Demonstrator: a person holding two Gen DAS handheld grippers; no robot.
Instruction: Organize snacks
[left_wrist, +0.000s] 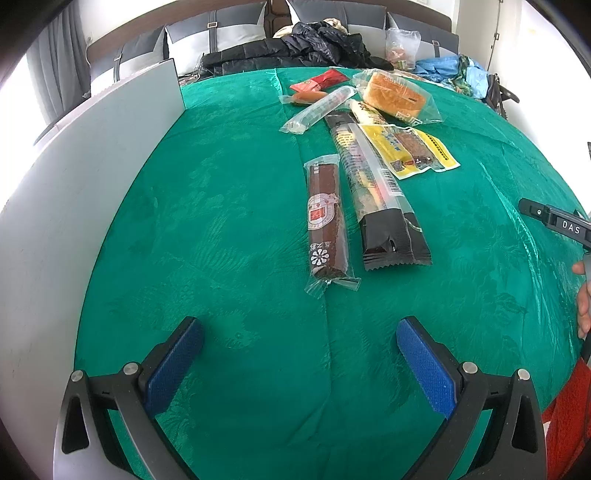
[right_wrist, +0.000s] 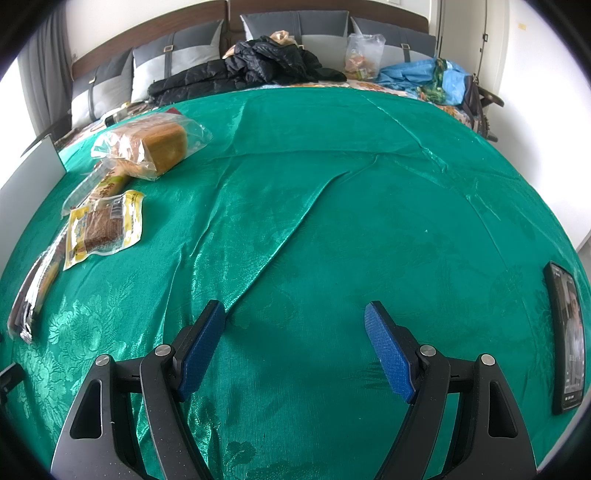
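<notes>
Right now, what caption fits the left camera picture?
Open left gripper hovers before snack packets on green cloth.

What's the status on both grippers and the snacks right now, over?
Left gripper open, empty, facing the brown snack stick. Right gripper open, empty, over bare green cloth. Snacks clustered, bread loaf farthest. Phone lies right, clear of path.

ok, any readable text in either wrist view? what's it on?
"DAS": white letters on the right tool, at the left wrist view's right edge.
Brown sausage stick: red seal and characters, too blurred to read.
Yellow packet, long black-ended packet, phone screen: print too small to read.
</notes>
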